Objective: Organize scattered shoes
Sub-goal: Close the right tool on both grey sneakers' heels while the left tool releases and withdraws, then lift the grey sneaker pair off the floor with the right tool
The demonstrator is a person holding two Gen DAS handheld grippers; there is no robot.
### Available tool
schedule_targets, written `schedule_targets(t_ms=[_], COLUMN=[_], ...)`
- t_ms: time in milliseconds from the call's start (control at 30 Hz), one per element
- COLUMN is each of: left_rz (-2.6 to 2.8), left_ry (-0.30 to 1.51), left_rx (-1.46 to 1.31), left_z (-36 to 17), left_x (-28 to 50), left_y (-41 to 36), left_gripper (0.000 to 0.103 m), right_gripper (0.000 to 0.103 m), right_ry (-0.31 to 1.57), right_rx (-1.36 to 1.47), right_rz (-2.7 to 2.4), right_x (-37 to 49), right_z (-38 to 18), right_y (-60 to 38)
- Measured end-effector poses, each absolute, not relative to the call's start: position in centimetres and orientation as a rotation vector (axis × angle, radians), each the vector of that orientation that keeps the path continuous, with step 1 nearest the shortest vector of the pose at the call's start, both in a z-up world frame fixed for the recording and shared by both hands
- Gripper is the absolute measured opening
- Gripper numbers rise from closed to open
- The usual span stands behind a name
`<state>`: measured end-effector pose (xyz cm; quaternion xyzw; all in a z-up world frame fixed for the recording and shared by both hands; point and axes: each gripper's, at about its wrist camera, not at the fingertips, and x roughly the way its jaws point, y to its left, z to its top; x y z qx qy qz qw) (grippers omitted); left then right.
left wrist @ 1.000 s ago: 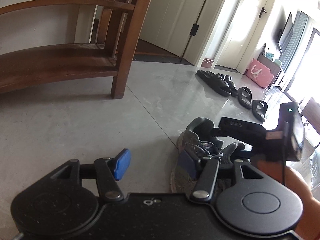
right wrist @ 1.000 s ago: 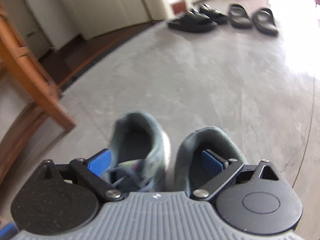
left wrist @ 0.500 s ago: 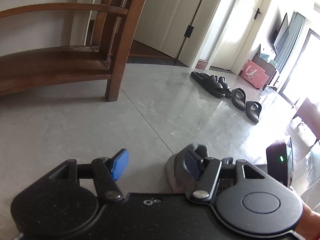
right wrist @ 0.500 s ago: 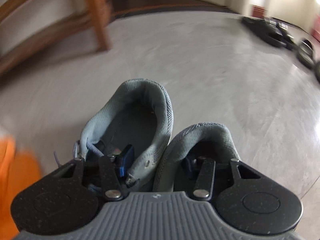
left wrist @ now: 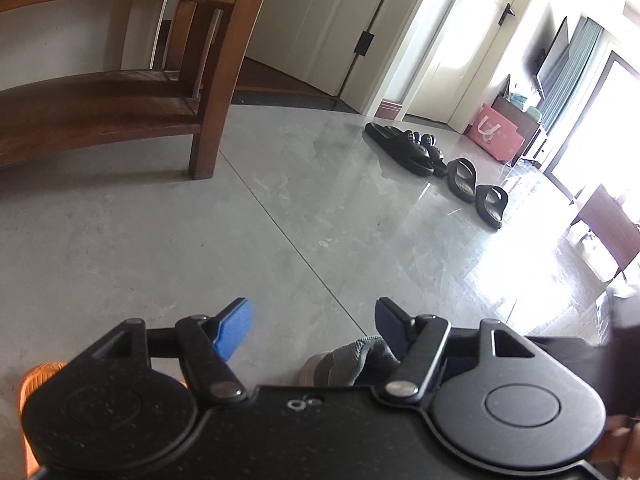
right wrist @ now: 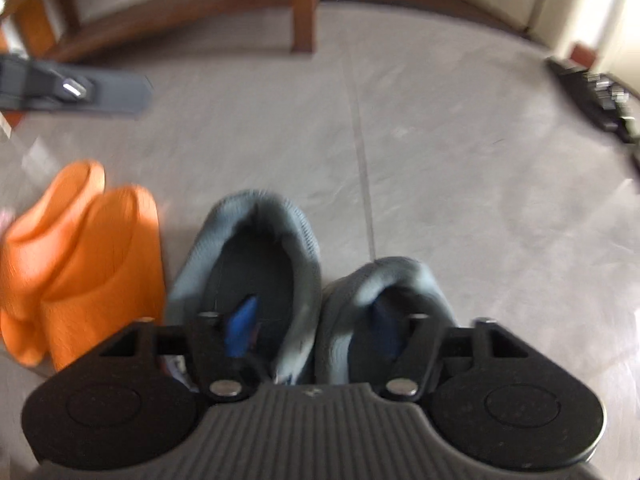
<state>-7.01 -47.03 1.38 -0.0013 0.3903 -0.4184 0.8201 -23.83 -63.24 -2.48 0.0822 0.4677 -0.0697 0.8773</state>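
Through my left wrist camera, my left tongs [left wrist: 310, 328] stand wide apart with nothing between the blue pads. A second ago the grey sneakers sat well out in front of them, toward 1 o'clock; now only a scrap of grey knit [left wrist: 352, 362] shows low down, just beside the right-hand finger, so the pair has come in close under me. At 11 o'clock the wooden shoe rack [left wrist: 120, 108] shows its bare, smooth, dark-stained boards and one square leg. Four black slides [left wrist: 432, 160], moulded and matte, lie scattered at 1 o'clock on the glossy grey floor tiles [left wrist: 200, 248], with a pink bag [left wrist: 498, 138] beyond them. An orange toe peeps in at 8 o'clock.

Through my right wrist camera, which is smeared by motion, my right tongs [right wrist: 312, 326] have closed in since a second ago. One finger is now down inside each grey sneaker [right wrist: 256, 264], pinching the two inner collar walls together, so I hold the pair as one. The knit is soft and padded, with rounded heel cups. A pair of orange rubbery clogs [right wrist: 80, 256] has come into view at 9 o'clock, just beside the left sneaker. The rack's leg has swung to 12 o'clock, so I judge the pair is being carried toward the rack, with the slides still to be gathered.
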Motion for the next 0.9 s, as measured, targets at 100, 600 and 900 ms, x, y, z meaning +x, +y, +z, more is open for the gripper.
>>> schedule_targets(t_ms=[100,600,900], left_rz=[-0.896,-1.016,-0.99], left_ry=[0.834,0.741,0.731], left_rx=[-0.003,0.207,0.216], left_z=[1.2,0.4,0.5], left_x=[-6.8,-11.6,-11.0], left_y=[-47.0,-48.7,-48.4], left_gripper=[0.07,0.07,0.07], right_gripper=[0.08,0.084,0.085], right_ry=[0.917,1.139,1.044], right_rx=[0.247,0.167,0.267], right_rz=[-0.213,-0.321,-0.264], right_x=[-28.7,-32.2,-27.9], right_z=[-0.5,-6.9,-6.3], right_y=[-64.3,-64.9,-65.6])
